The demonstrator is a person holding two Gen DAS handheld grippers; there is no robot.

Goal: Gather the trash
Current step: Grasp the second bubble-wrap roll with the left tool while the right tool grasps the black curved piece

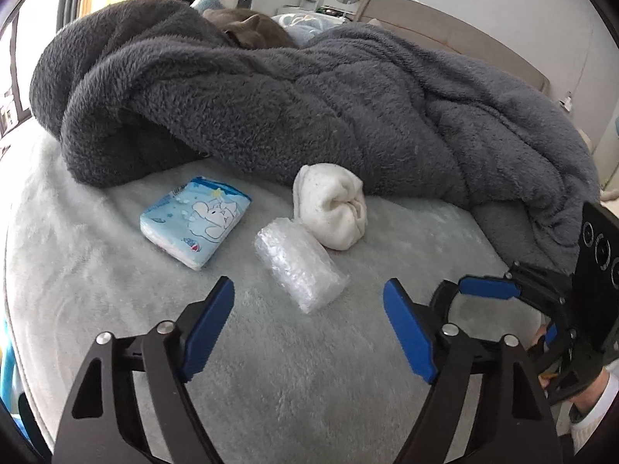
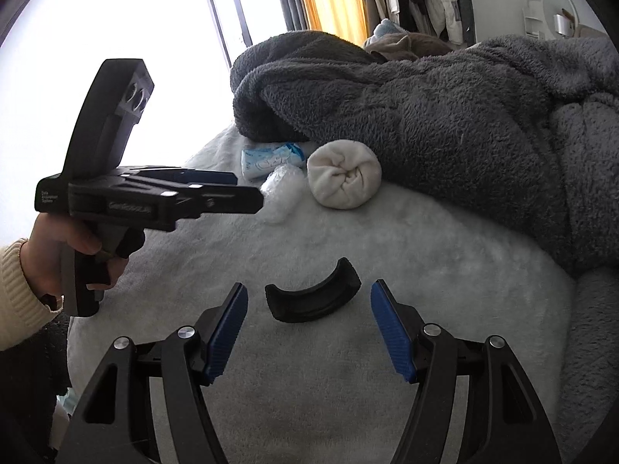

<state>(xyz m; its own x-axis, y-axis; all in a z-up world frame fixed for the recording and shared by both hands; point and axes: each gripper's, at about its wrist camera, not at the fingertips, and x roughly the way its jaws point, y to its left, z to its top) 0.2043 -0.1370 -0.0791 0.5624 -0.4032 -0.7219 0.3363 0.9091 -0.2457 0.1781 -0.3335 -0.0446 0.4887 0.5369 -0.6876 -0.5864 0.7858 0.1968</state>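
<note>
Left wrist view: left gripper spread wide, empty, hovering over the bed. On the bed: one tissue pack, one bubble wrap roll, one white sock ball, with the wrap just beside the ball. One grey blanket heaped behind.

Right wrist view: right gripper released, empty. One black curved piece lies between its fingers on the bed.
</note>
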